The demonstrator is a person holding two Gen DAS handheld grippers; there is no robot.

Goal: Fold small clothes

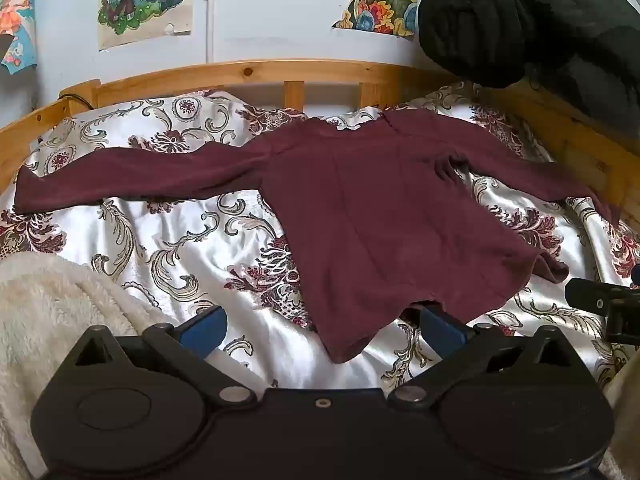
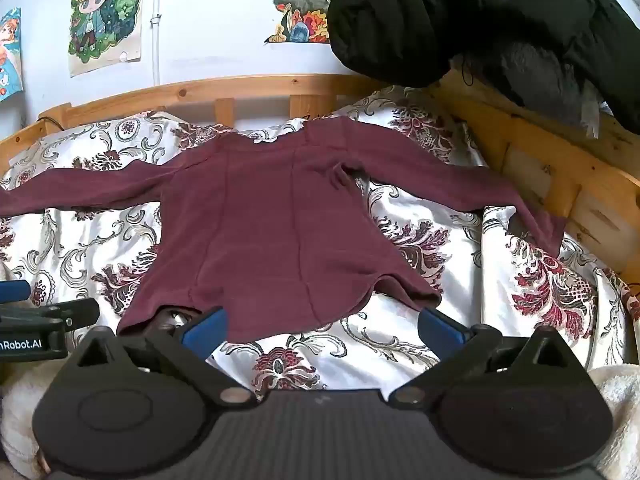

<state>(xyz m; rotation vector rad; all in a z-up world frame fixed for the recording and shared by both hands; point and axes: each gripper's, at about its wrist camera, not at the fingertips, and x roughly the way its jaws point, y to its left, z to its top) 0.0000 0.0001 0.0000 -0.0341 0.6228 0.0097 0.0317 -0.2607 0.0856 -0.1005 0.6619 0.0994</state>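
Note:
A dark red long-sleeved top (image 1: pixel 372 216) (image 2: pixel 260 232) lies flat on the patterned satin bedspread (image 1: pixel 160 248) (image 2: pixel 500 280), neck toward the headboard, both sleeves stretched out sideways. My left gripper (image 1: pixel 322 326) hovers open just short of the hem's near left corner, nothing between its blue pads (image 1: pixel 204 326). My right gripper (image 2: pixel 322 326) is open too, over the hem's near right part, with its left pad (image 2: pixel 206 326) in front of the hem edge. The right gripper shows at the right edge of the left wrist view, and the left gripper at the left edge of the right wrist view.
A wooden bed frame (image 1: pixel 248 74) (image 2: pixel 560 184) rims the far and right sides. A black padded coat (image 1: pixel 520 20) (image 2: pixel 460 20) is heaped on the right rail. A cream fleece blanket (image 1: pixel 48 312) (image 2: pixel 616 392) lies near me. Posters (image 1: pixel 144 0) hang on the wall.

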